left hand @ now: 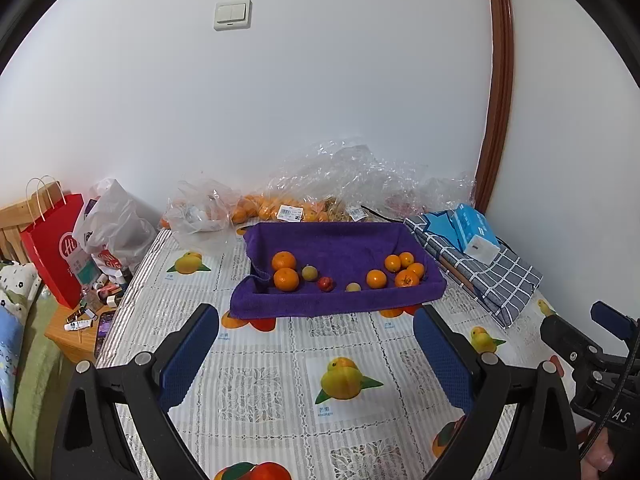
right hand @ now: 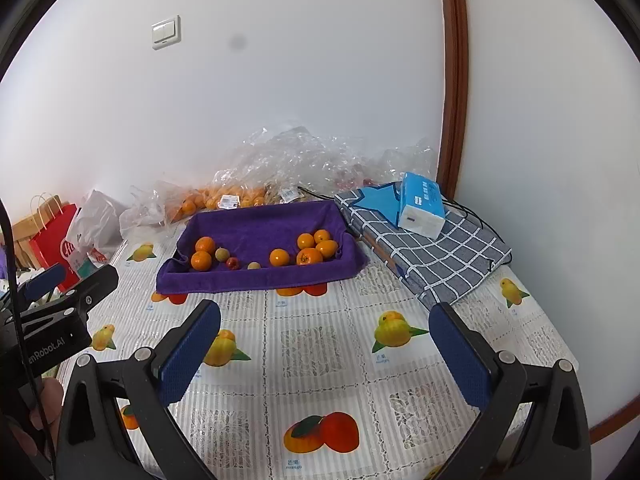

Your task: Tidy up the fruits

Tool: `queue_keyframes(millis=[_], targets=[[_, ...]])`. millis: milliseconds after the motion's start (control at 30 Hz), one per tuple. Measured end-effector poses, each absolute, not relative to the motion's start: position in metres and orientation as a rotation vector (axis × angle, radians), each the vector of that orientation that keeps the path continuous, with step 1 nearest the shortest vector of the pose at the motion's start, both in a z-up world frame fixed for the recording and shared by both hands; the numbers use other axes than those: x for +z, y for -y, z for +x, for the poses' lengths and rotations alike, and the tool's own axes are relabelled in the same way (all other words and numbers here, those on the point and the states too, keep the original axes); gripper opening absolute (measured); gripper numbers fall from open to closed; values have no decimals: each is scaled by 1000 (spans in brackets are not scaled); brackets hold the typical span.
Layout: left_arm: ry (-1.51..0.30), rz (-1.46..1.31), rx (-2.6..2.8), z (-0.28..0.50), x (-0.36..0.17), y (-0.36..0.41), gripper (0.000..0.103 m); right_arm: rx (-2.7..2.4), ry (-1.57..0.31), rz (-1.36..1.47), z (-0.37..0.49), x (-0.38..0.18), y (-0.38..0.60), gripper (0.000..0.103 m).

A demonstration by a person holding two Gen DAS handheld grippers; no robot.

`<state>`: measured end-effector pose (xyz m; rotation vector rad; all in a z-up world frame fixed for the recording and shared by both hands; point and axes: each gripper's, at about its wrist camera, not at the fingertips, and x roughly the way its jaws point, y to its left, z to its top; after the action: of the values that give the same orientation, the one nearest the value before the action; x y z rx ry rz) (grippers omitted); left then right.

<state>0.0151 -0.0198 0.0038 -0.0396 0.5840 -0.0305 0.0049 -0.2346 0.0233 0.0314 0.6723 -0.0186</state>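
Both grippers gape wide and hold nothing. The left gripper [left hand: 316,356] faces the tray [left hand: 336,304] at frame centre, fruit [left hand: 286,279] straight ahead and well apart. The right gripper [right hand: 324,354] sees the tray up and left of centre, long axis crosswise. Neither looks clearly nearer.

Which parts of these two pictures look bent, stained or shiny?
Left wrist view: the brown door frame curves from fisheye distortion; the clear plastic bags catch glare. Right wrist view: a dark smudge sits on the white wall, perhaps lens dirt; black corners surround the round image.
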Motion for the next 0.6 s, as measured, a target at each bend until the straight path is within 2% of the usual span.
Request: queue_keyframes(millis=[600], targets=[[-582,-42,-28,14,4,18,99,-25,-673,36,2,25,236,102]])
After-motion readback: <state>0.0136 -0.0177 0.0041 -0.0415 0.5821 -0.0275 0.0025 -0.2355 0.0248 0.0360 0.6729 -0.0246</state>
